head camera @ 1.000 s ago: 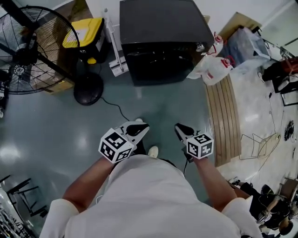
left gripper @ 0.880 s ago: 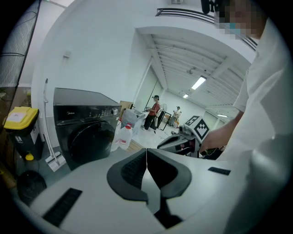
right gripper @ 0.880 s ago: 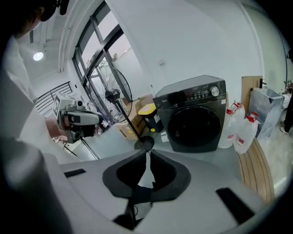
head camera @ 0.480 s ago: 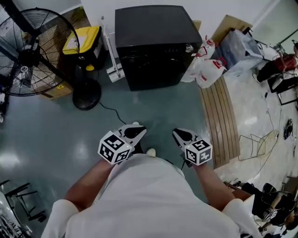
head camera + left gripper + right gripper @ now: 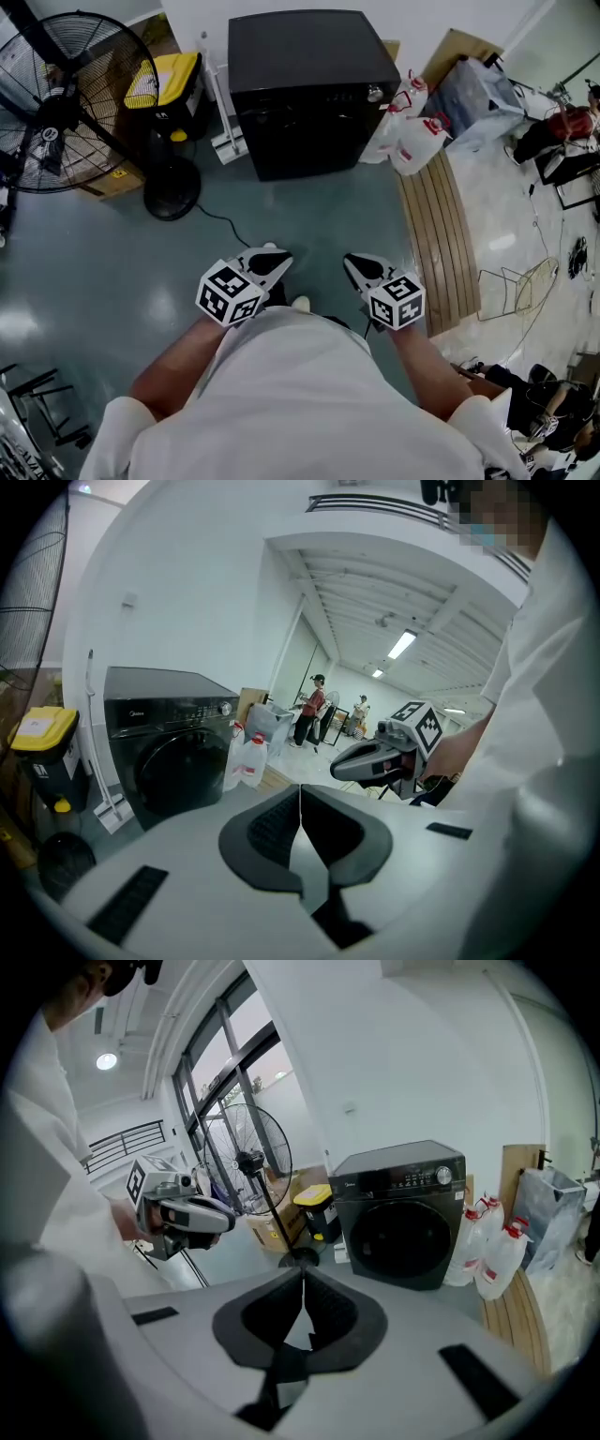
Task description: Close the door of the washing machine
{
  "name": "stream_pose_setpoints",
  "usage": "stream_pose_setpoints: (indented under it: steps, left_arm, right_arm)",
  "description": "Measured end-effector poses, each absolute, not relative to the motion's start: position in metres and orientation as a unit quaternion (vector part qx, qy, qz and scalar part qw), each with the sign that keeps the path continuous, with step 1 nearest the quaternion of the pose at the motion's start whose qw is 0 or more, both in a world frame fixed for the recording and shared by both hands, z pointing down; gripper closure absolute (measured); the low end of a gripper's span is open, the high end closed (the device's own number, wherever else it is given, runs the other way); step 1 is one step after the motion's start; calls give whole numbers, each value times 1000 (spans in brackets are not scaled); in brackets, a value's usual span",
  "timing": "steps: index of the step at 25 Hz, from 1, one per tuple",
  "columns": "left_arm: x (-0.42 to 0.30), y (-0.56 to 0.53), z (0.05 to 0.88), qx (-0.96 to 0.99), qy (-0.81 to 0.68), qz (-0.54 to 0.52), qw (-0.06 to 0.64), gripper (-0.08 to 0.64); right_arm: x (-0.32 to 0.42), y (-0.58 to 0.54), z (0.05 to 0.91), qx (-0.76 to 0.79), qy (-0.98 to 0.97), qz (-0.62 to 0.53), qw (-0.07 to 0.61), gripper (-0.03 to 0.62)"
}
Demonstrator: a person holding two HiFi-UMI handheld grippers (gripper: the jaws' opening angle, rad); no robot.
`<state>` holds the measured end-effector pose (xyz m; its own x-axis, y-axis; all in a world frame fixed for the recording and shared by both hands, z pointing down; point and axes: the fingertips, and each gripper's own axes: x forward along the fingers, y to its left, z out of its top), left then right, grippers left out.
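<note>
Head view: fan [image 5: 58, 105] and jugs [image 5: 410, 142] flank the washing machine [image 5: 305, 75].

Glossy floor [image 5: 94, 272], matt-topped washing machine [image 5: 300, 52], wooden slats [image 5: 436, 244]

washing machine [image 5: 309, 89]: ahead, centre | fan [image 5: 61, 108]: far left (bin [image 5: 173, 89] between) | jugs [image 5: 412, 141]: just right of it
</note>
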<state>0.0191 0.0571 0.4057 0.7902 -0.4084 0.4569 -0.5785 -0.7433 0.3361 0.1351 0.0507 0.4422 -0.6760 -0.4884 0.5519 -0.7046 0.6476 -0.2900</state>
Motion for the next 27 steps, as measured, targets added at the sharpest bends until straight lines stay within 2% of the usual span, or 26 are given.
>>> stream_pose_setpoints:
  steps: [27]
  left_arm:
    - [27,50,418,907,-284,196,243,541]
  right_arm:
    - [141,42,442,324,-890,232,221,584]
